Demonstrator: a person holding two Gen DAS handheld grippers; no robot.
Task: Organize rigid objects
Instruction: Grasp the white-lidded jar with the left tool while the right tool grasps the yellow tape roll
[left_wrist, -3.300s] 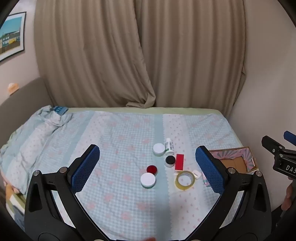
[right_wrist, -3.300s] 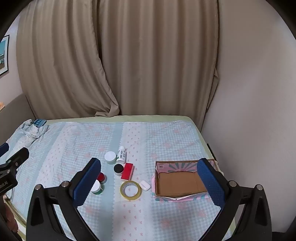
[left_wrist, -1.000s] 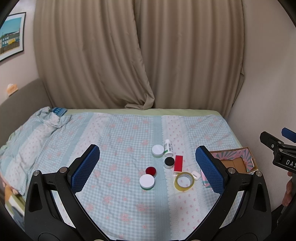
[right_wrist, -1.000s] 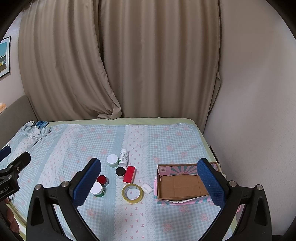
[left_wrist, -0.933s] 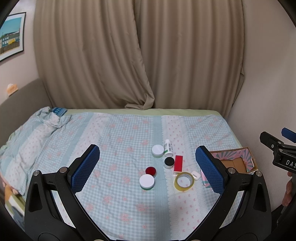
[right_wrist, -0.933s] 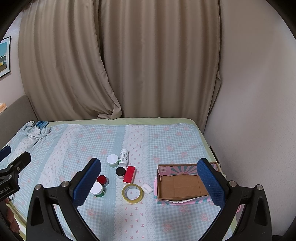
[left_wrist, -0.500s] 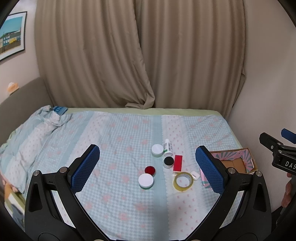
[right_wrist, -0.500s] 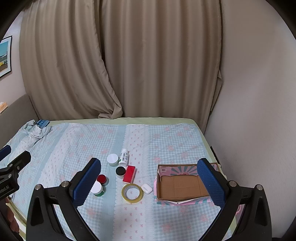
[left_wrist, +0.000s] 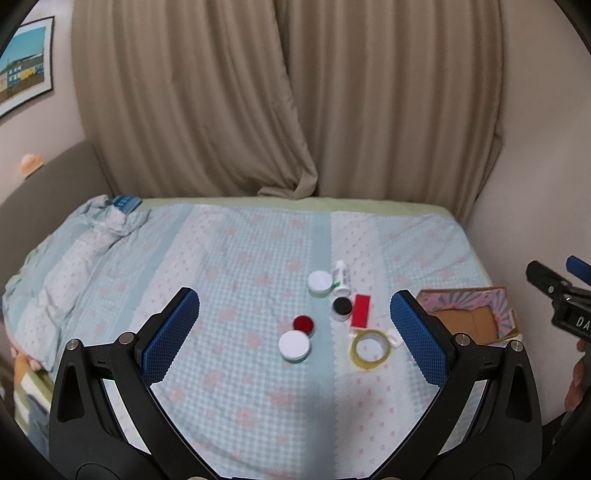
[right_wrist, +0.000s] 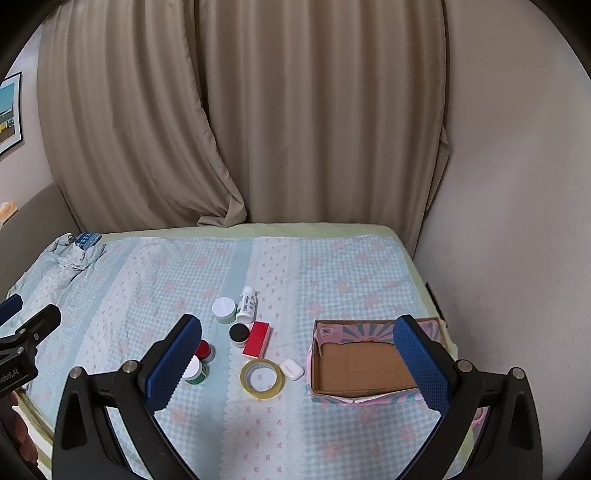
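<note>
bedspread (right_wrist: 332, 273): pale blue checks, pink flowers
curtains (right_wrist: 258, 110): beige
box (right_wrist: 373, 330): brown inside, pink and teal rays
tape ring (right_wrist: 262, 378): yellow
flat block (right_wrist: 256, 339): red
small bottle (right_wrist: 246, 303): white, green label
jar lids: white (right_wrist: 223, 305), black (right_wrist: 239, 333), red (right_wrist: 202, 348)

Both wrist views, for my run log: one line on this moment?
left gripper open, empty | right gripper open, empty | box empty | tape on bed
</note>
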